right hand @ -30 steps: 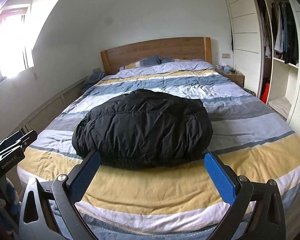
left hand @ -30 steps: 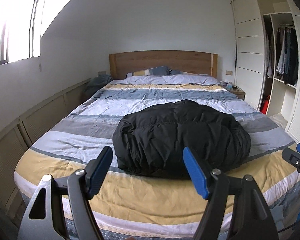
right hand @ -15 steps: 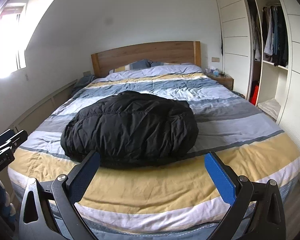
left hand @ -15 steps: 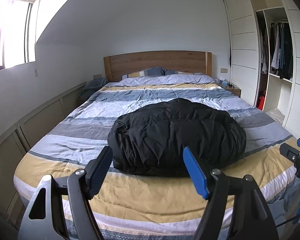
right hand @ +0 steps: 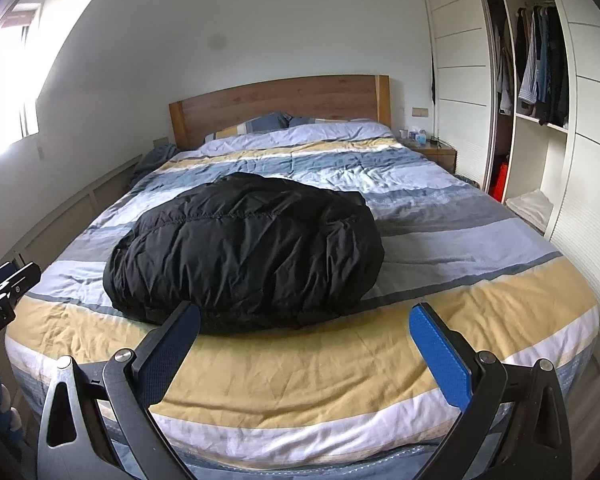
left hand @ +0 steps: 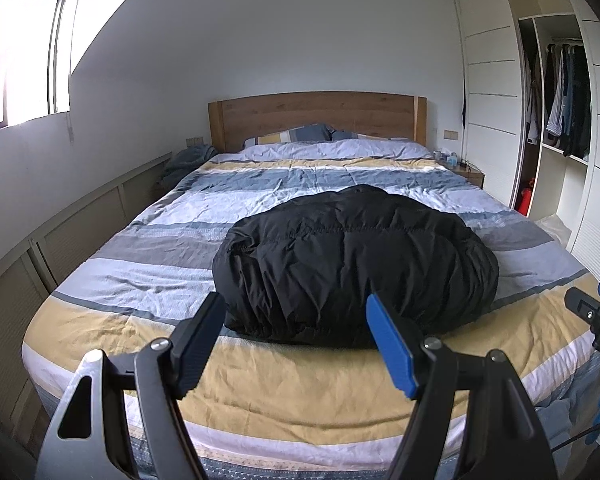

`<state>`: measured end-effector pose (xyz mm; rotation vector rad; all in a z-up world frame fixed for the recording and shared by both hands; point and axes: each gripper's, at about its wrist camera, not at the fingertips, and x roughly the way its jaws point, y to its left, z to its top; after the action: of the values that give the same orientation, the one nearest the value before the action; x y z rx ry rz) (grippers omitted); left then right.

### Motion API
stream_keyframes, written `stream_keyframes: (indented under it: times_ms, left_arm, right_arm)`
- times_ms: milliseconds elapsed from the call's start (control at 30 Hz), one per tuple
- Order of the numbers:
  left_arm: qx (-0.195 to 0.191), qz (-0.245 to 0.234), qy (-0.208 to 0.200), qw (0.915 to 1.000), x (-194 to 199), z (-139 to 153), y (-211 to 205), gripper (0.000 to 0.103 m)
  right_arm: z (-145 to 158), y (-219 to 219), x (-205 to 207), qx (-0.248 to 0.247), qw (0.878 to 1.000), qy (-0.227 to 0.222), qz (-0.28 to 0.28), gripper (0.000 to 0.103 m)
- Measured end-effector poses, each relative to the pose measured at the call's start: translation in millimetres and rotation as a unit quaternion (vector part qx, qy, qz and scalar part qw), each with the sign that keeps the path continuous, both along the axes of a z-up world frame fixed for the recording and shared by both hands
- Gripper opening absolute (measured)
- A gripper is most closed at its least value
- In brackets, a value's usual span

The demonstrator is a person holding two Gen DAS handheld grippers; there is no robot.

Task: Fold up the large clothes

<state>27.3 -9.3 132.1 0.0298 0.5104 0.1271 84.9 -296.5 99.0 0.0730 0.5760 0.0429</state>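
Note:
A black puffy jacket (left hand: pixel 352 264) lies bundled in a rounded heap on the striped bedspread (left hand: pixel 300 376), near the foot of the bed. It also shows in the right wrist view (right hand: pixel 244 256). My left gripper (left hand: pixel 296 320) is open and empty, held short of the jacket over the bed's near edge. My right gripper (right hand: pixel 306 326) is open and empty, also short of the jacket. The right gripper shows at the right edge of the left wrist view (left hand: pixel 596 312). The left gripper shows at the left edge of the right wrist view (right hand: pixel 4 288).
The bed has a wooden headboard (left hand: pixel 316 118) and pillows (left hand: pixel 296 136) at the far end. An open wardrobe (left hand: pixel 556 120) with hanging clothes stands on the right. A nightstand (right hand: pixel 436 152) is beside the bed. A window (left hand: pixel 24 64) is on the left wall.
Both grippers have drawn back from the bed and turned slightly, so the jacket and bed look farther off. Both stay open. The jacket has not moved.

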Motion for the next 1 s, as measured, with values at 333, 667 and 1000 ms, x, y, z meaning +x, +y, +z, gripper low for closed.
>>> stream_keyframes:
  times_ms: [333,667,1000]
  left_arm:
    - [-0.005,0.005,0.019,0.9998,11,-19,8,0.072]
    - [-0.003,0.013,0.028,0.9995,19,-31,13,0.072]
    - [-0.008,0.014,0.039,0.9991,25,-39,16,0.072]
  right_arm:
    - [-6,3,5,-0.012,1.0,0.006,-0.004,0.103]
    - [-10,7,11,-0.03,1.0,0.005,-0.006,0.103]
    - [-16,7,17,-0.032,0.999,0.014,-0.009,0.103]
